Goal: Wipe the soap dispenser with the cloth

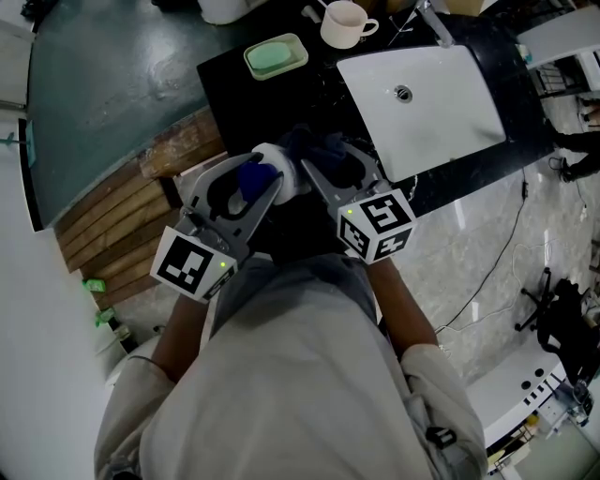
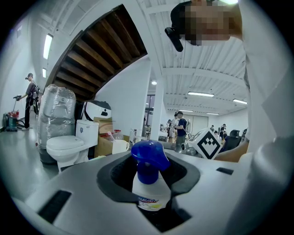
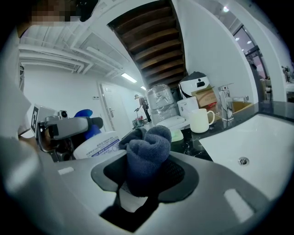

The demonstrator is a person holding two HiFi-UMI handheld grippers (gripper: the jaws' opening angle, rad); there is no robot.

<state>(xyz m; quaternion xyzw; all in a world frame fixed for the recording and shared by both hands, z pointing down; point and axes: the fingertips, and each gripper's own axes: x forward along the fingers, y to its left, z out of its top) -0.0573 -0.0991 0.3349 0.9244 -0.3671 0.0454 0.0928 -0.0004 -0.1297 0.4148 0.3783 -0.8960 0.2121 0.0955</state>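
The soap dispenser [image 2: 149,186], a white bottle with a blue pump head [image 2: 149,156], stands upright between the jaws of my left gripper [image 2: 149,195], which is shut on its body. In the head view it is held [image 1: 265,169] just in front of the person, over the counter's near edge. My right gripper [image 3: 144,181] is shut on a bunched grey-blue cloth [image 3: 148,153]. The cloth [image 1: 317,150] sits right beside the bottle's labelled side [image 3: 97,145]. Whether the two touch, I cannot tell.
A black counter [image 1: 234,84] holds a white sink basin [image 1: 431,80], a cream mug [image 1: 345,23] and a green soap dish [image 1: 276,56]. A tap [image 3: 225,106] stands behind the basin. Wooden steps [image 1: 122,211] lie to the left, and people stand far off [image 2: 177,126].
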